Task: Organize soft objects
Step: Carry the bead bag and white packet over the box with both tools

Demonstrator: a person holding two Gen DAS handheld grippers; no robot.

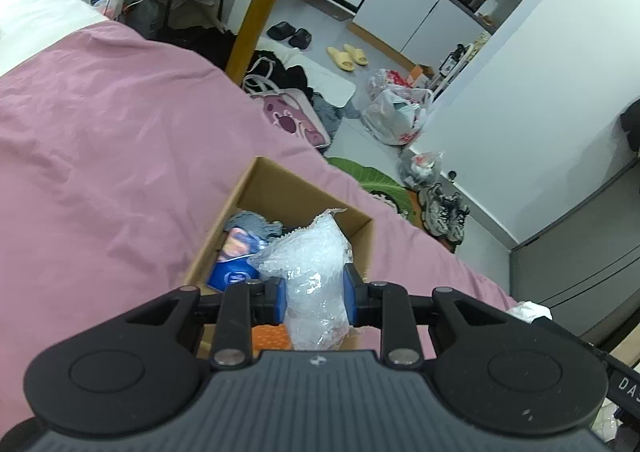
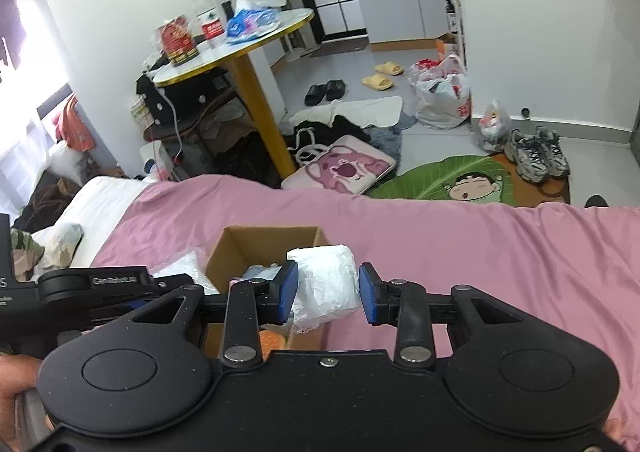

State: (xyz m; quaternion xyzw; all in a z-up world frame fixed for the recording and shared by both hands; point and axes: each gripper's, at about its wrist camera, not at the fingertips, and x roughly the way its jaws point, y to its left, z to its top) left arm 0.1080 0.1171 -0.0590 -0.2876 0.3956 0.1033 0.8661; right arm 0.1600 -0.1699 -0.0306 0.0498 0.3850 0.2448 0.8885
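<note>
In the left wrist view my left gripper (image 1: 317,294) is shut on a crumpled wad of clear bubble wrap (image 1: 312,252), held over the open cardboard box (image 1: 276,182) on the pink bedspread (image 1: 120,140). Inside the box lie a blue pack (image 1: 232,274), a grey knitted item (image 1: 256,224) and something orange (image 1: 272,336). In the right wrist view my right gripper (image 2: 328,292) is shut on a white plastic-wrapped bundle (image 2: 326,280) just off the near right corner of the box (image 2: 240,252). The left gripper's body (image 2: 92,284) shows at the left, with the bubble wrap (image 2: 180,264) beyond it.
The bed's edge drops to a cluttered floor: a pink bear bag (image 2: 344,168), a green leaf rug (image 2: 440,176), sneakers (image 2: 536,152), slippers (image 2: 384,76) and plastic bags (image 2: 440,92). A round yellow-legged table (image 2: 240,48) stands beside the bed. White pillows (image 2: 96,200) lie at the left.
</note>
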